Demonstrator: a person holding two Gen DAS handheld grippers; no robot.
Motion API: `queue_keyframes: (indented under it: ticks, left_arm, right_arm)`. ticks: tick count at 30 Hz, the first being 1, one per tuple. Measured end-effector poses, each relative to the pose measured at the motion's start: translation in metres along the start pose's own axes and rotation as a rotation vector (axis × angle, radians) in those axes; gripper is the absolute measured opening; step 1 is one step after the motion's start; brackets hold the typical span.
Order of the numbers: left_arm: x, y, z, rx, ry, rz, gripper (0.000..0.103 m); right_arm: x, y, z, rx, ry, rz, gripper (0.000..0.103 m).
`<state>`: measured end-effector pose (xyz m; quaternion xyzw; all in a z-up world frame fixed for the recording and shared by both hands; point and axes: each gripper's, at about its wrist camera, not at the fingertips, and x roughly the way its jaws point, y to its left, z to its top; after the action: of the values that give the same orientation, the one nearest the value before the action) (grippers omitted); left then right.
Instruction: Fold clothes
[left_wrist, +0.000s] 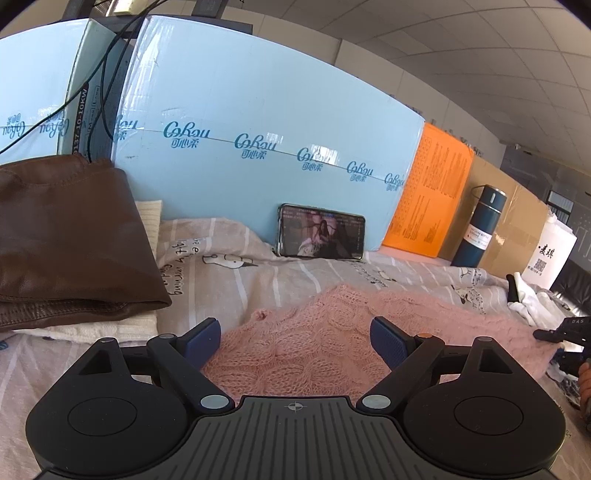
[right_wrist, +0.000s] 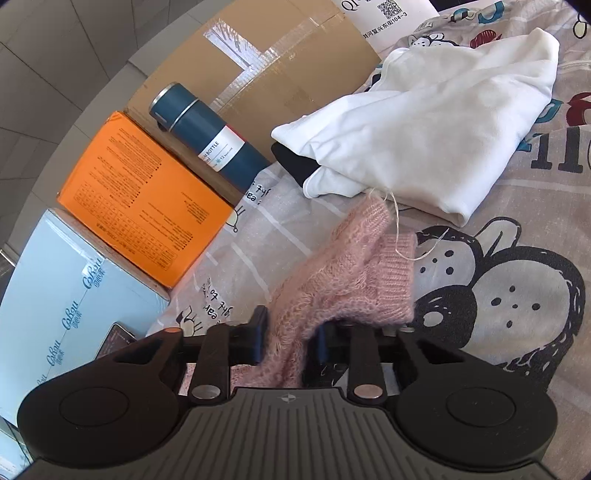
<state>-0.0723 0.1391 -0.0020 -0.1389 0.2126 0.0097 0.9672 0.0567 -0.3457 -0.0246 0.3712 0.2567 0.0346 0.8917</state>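
Pink sweater lies flat on printed bedsheet, in front of phone propped on blue box. My left gripper jaws wide, over knit, nothing pinched. My right gripper jaws clamped on sweater's ribbed edge.

Risks as I see them:
- loose yarn trailing off edge, could snag and pull stitches
- fuzzy knit bunched in right jaws, may slip out mid-fold
- white garment lies close; edge may drag it along
- left grabs too deep, gets sheet too
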Motion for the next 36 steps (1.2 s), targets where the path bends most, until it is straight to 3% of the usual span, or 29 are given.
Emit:
queue_keyframes:
  ticks: [5, 10, 15, 23, 26, 28, 33, 36]
  left_arm:
    - [0.001, 0.001, -0.001, 0.000, -0.002, 0.003, 0.090]
    - [-0.001, -0.001, -0.002, 0.012, -0.007, -0.006, 0.090]
    - [-0.001, -0.006, -0.004, 0.044, -0.006, 0.013, 0.090]
    - [-0.003, -0.006, -0.004, 0.041, -0.015, 0.001, 0.090]
    - [-0.003, -0.006, -0.004, 0.039, -0.015, -0.002, 0.090]
    - [-0.003, -0.006, -0.004, 0.040, -0.012, -0.005, 0.090]
    - [-0.003, -0.006, -0.004, 0.036, -0.014, -0.012, 0.090]
    - [-0.003, -0.005, -0.004, 0.033, -0.012, -0.015, 0.090]
  right_arm:
    - [-0.054, 0.015, -0.003, -0.060, -0.186, 0.116, 0.013]
    - [-0.077, 0.031, 0.002, -0.169, -0.302, 0.037, 0.013]
    - [-0.065, 0.052, -0.022, -0.417, -0.290, -0.049, 0.013]
    - [-0.052, 0.096, -0.079, -0.807, -0.161, 0.051, 0.014]
    - [-0.051, 0.101, -0.095, -0.869, -0.089, 0.113, 0.024]
    - [-0.052, 0.105, -0.105, -0.904, -0.044, 0.155, 0.056]
    - [-0.053, 0.120, -0.124, -0.972, 0.007, 0.233, 0.076]
    - [-0.057, 0.125, -0.130, -0.972, 0.041, 0.308, 0.079]
